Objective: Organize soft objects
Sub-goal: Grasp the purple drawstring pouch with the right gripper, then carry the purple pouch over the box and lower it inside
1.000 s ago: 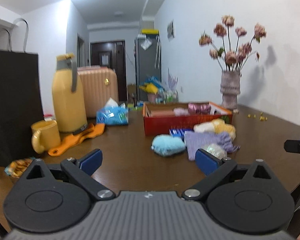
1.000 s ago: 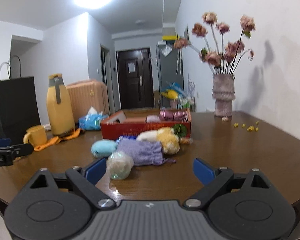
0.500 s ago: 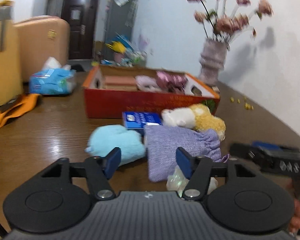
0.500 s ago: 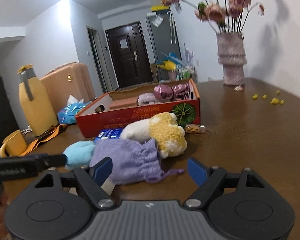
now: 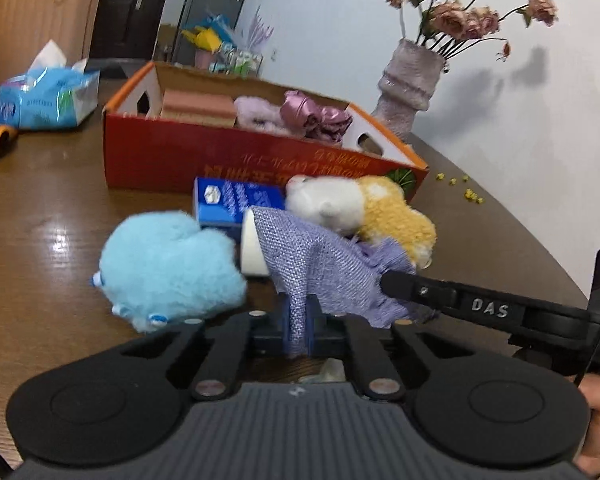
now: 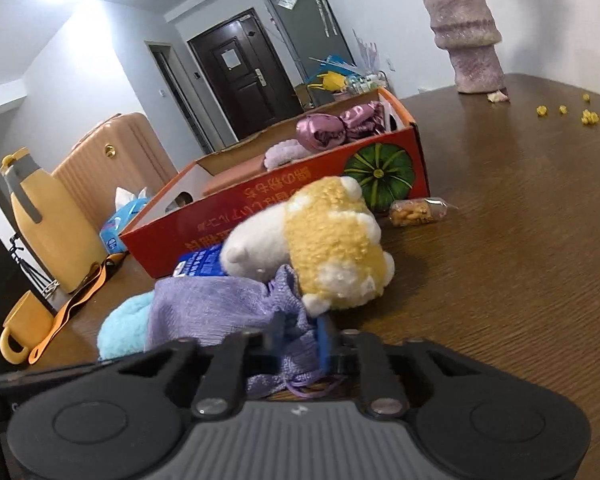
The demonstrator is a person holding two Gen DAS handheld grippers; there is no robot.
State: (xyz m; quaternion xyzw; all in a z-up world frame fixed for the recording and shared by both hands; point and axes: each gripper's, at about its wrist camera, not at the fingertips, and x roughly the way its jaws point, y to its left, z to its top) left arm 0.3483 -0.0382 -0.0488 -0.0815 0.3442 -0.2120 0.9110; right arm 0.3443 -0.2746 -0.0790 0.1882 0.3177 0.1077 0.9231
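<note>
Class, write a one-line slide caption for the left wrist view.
Left tool and right tool both pinch the purple pouch beside a blue plush.

left wrist view: sits on the left gripper (image 5: 299,326), low over the brown table (image 5: 48,216), looking forward and somewhat down; its black housing fills the lower third of the frame.
right wrist view: sits on the right gripper (image 6: 300,338), equally low and tilted down, the frame rolled so the table slopes.
nearness: both very close to the purple pouch (image 5: 320,264) at lower centre.
shared: purple pouch (image 6: 216,312), blue plush (image 5: 168,268), yellow-white plush (image 6: 328,248), red box (image 5: 256,156), vase (image 6: 468,36).
cross-sight: the right gripper's finger enters the left view from the right edge.
</note>
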